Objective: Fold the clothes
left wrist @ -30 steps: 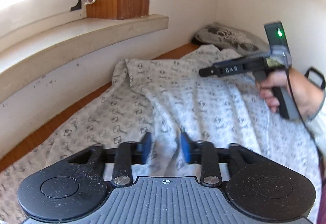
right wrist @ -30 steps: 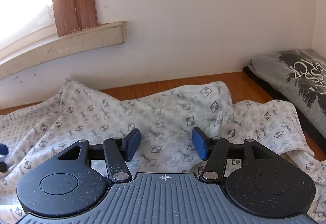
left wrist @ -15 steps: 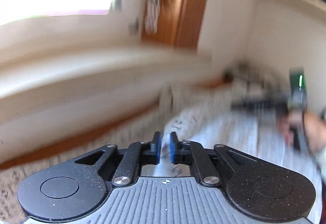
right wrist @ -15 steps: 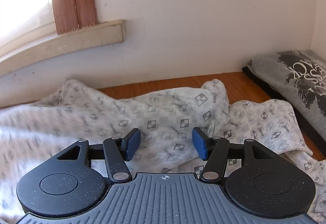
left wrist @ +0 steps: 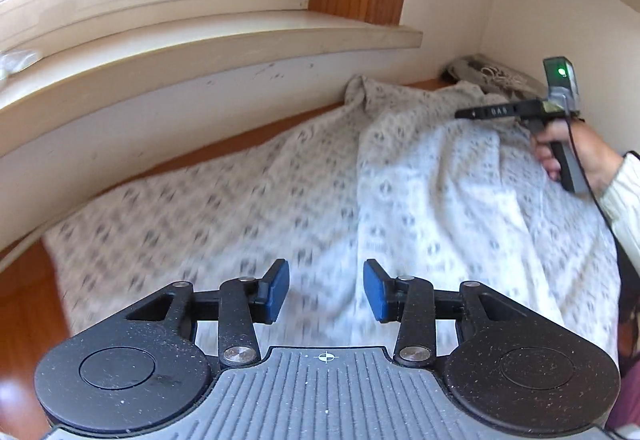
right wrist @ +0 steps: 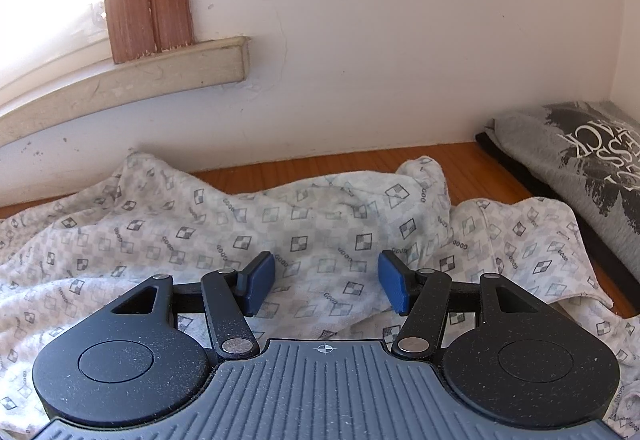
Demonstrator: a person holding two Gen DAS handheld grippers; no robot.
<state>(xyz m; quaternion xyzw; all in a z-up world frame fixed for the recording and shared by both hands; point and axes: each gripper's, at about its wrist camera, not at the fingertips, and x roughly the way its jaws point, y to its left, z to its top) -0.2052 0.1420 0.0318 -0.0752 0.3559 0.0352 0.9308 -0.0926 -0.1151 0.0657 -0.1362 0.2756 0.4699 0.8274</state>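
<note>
A white garment with a small grey diamond print (left wrist: 400, 192) lies spread on the wooden table, a paler layer folded over its right half. My left gripper (left wrist: 326, 290) hangs over the garment's near edge, its jaws opening, with nothing pinched between the blue pads. My right gripper (right wrist: 326, 282) hovers open over the garment (right wrist: 320, 224) near its rumpled far edge, holding nothing. In the left wrist view the right gripper (left wrist: 464, 113) shows at the far right, held by a hand (left wrist: 572, 156) in a cream sleeve.
A folded grey T-shirt with a dark print (right wrist: 580, 168) lies in the right corner against the wall. A window sill (left wrist: 200, 52) juts out above the table's far edge. Bare wood (right wrist: 340, 160) shows between the garment and the wall.
My left gripper shut on a fold of the garment, swept left with it, and now stands open again. The cloth's left part lies flatter and further left. The right gripper has not moved.
</note>
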